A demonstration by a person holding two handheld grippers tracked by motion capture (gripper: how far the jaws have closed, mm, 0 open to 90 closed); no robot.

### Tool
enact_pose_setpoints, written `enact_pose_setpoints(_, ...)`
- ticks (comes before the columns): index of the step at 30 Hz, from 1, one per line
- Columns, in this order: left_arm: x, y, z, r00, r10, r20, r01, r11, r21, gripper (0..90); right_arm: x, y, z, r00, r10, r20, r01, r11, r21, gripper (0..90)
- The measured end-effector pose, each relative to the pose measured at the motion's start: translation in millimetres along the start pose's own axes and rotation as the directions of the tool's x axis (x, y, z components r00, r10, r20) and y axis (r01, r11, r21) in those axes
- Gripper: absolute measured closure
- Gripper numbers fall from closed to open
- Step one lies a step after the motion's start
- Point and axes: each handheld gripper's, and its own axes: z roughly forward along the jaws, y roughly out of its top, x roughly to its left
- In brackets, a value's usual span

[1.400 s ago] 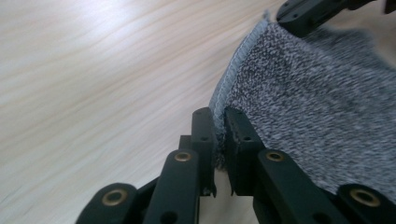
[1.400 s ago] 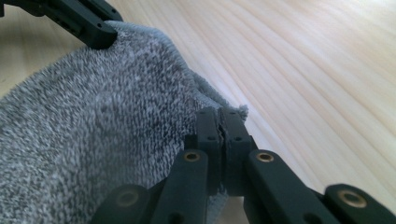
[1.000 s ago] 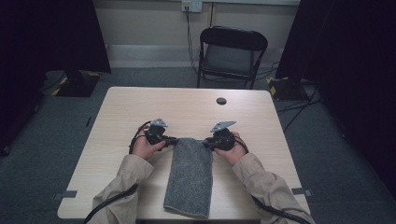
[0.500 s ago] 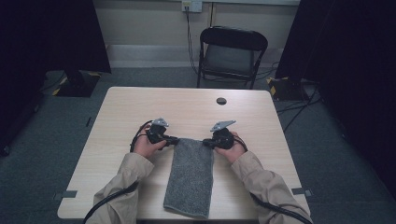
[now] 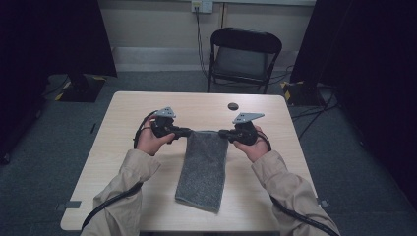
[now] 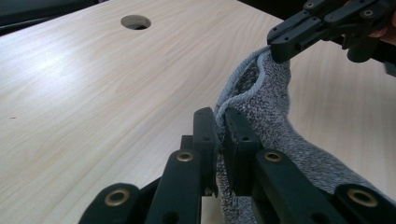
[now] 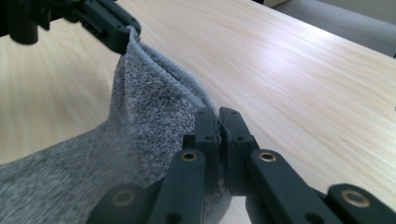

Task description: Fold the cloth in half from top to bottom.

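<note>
A grey knitted towel (image 5: 202, 167) lies lengthwise on the wooden table (image 5: 123, 132), its far edge lifted off the top. My left gripper (image 5: 187, 132) is shut on the towel's far left corner (image 6: 243, 100), and the hem sits pinched between its pads. My right gripper (image 5: 222, 132) is shut on the far right corner (image 7: 154, 88); its jaws closed on the hem within the last second. The two grippers point at each other, with the far hem stretched between them. In the left gripper view the right gripper (image 6: 280, 44) bites the cloth at the upper right.
A small dark round hole (image 5: 232, 106) (image 6: 135, 21) sits in the table beyond the grippers. A black folding chair (image 5: 243, 54) stands behind the table. Bare tabletop lies on both sides of the towel. Cables trail from both grippers along the sleeves.
Both hands have risen, lifting the towel's far edge off the table. The near part of the towel still rests on the top.
</note>
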Motion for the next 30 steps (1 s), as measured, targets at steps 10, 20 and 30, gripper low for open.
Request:
enact_pose_setpoints(10, 19.0, 30.5, 3.9, 0.9987, -0.030, -0.041, 0.027, 0.9964, -0.080, 85.4, -23.4, 29.5, 0.8, 0.9965, -0.002, 0.083, 0.003, 1.000, -0.013, 87.5)
enact_pose_setpoints(20, -2.7, 8.2, -17.7, 0.9998, 0.017, 0.009, -0.017, 0.9998, -0.013, 85.4, 6.4, 12.8, -8.7, 0.9997, -0.025, -0.005, 0.025, 1.000, -0.012, 87.4)
enact_pose_setpoints(30, -35.6, -34.8, -17.6, 0.9975, -0.007, 0.070, 0.003, 0.9985, 0.055, 85.4, 43.1, -27.0, -19.1, 0.9980, 0.002, -0.063, -0.001, 1.000, 0.022, 87.1)
